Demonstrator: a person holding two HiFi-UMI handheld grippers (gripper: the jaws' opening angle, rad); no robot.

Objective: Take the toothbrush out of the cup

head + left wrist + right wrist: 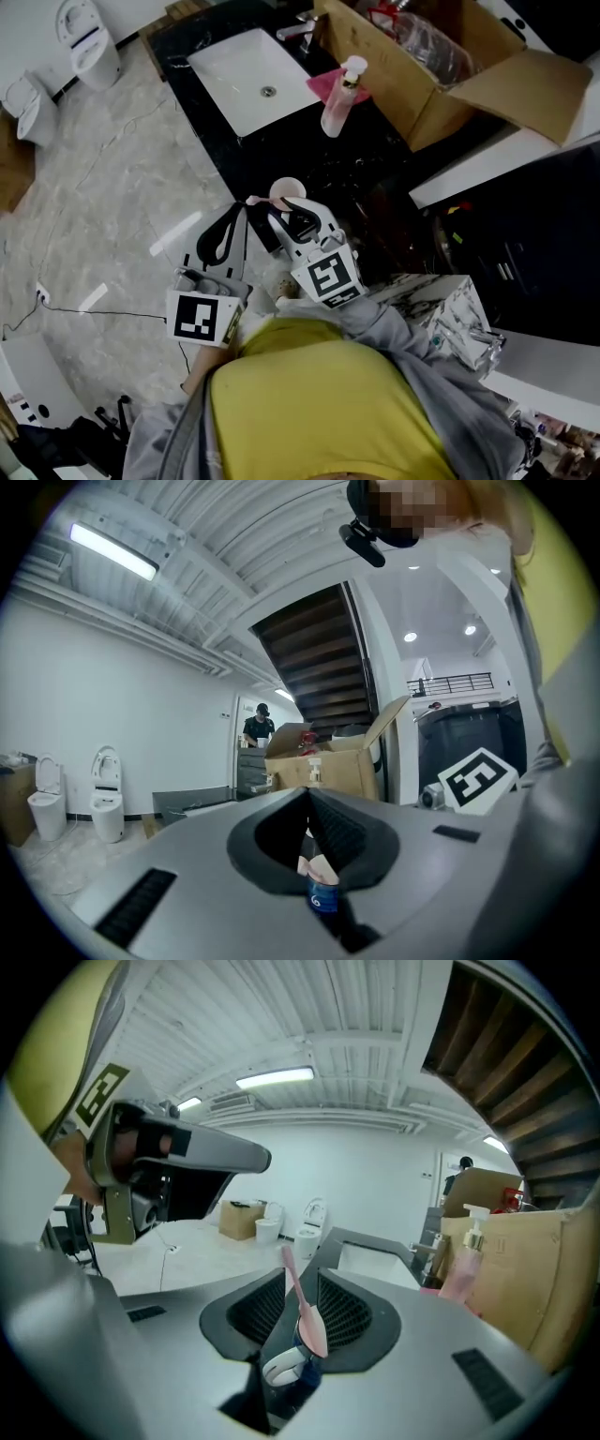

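Note:
A small pale cup (286, 190) stands at the front edge of the black counter (281, 150). A pink toothbrush (255, 201) leans out of it toward the left. In the right gripper view the toothbrush (305, 1307) rises from the cup (284, 1370) between the pads. My right gripper (292, 208) (300, 1283) is open around the toothbrush, and its pads do not clearly press on it. My left gripper (244, 207) (307, 799) is shut, with its tips beside the toothbrush's free end. Through its lower gap I see the cup (323, 897) with its blue label.
A white sink (253, 75) with a faucet (298, 31) is set in the counter's far part. A pink pump bottle (339, 98) stands on a pink cloth (322, 86), beside an open cardboard box (422, 84). Toilets (89, 42) stand on the marble floor at left.

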